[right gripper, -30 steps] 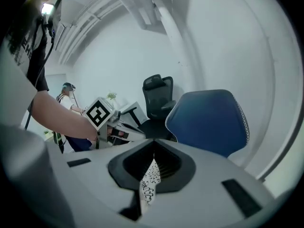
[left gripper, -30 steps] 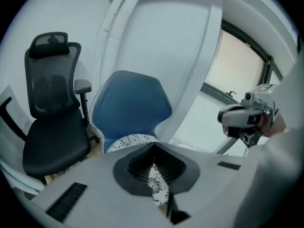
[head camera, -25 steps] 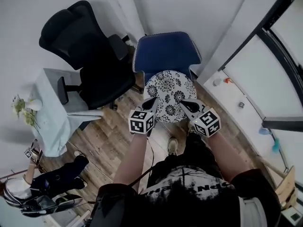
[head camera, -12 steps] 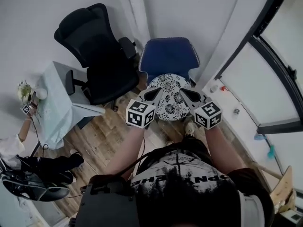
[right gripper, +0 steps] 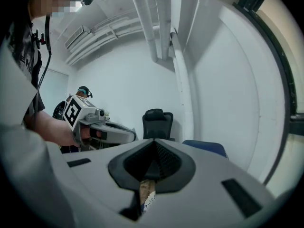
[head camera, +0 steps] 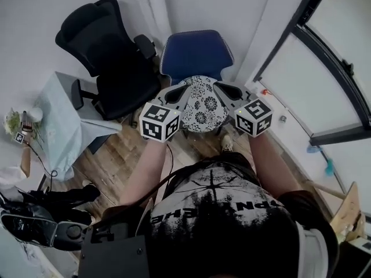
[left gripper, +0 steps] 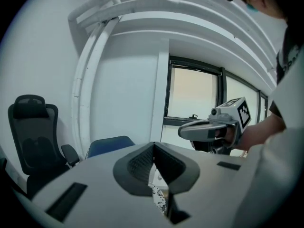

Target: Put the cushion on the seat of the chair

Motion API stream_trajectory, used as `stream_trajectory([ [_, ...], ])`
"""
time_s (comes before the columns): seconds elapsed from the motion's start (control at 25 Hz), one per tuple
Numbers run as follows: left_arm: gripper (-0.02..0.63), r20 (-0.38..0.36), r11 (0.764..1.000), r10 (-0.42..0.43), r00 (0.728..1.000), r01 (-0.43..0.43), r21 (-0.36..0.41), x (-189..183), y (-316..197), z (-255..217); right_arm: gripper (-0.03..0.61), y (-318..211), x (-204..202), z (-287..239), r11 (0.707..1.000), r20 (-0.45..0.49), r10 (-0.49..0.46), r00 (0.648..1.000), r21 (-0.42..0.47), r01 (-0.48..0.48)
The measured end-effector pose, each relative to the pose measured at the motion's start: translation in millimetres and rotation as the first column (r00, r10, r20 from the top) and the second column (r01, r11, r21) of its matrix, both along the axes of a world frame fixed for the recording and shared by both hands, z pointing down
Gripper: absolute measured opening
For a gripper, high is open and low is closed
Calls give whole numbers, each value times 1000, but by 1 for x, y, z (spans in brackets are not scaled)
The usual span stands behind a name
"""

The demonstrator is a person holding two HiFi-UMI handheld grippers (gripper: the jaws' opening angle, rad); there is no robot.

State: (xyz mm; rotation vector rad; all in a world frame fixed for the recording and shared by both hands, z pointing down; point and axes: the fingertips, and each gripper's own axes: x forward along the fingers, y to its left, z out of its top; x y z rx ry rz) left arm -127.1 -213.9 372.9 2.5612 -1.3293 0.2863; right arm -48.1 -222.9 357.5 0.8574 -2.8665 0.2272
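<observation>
A round white cushion with a black floral print [head camera: 203,104] hangs between my two grippers, in front of the blue chair [head camera: 194,54] and above its seat height. My left gripper [head camera: 183,91] is shut on the cushion's left edge, and a strip of the cushion [left gripper: 159,201] shows below its closed jaws [left gripper: 153,147]. My right gripper [head camera: 218,87] is shut on the right edge, with a bit of cushion [right gripper: 147,194] under its jaws [right gripper: 155,145]. Both grippers point nearly level. Part of the chair's seat is hidden behind the cushion.
A black office chair [head camera: 110,45] stands left of the blue chair, close beside it. A small table with a pale cloth [head camera: 58,126] is further left. A white window sill [head camera: 281,117] runs along the right. Dark bags [head camera: 35,225] lie on the wooden floor.
Both grippers have risen together, carrying the cushion up from low in front of the chair. Their hold on its two edges is unchanged.
</observation>
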Motion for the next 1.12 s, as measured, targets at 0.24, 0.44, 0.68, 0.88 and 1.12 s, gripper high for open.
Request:
stream_trajectory([
  [0.24, 14, -8, 1000, 0, 1000, 0, 21, -1, -2, -7, 18, -1, 6, -1, 1000, -8, 12, 1000, 10, -12],
  [0.44, 14, 8, 1000, 2, 1000, -3, 26, -2, 1, -4, 18, 1, 8, 2, 1000, -19, 18, 1000, 13, -18],
  [0.68, 14, 31, 999, -8, 999, 7, 35, -3, 3, -1, 18, 1, 6, 6, 1000, -43, 13, 999, 24, -12],
  [0.88, 14, 27, 999, -14, 1000, 13, 36, -7, 8, -2, 18, 4, 3, 5, 999, -48, 15, 999, 34, -13],
  [1.12, 14, 24, 999, -25, 999, 24, 27, -8, 11, 3, 18, 5, 2, 9, 1000, -50, 4, 999, 26, -3],
])
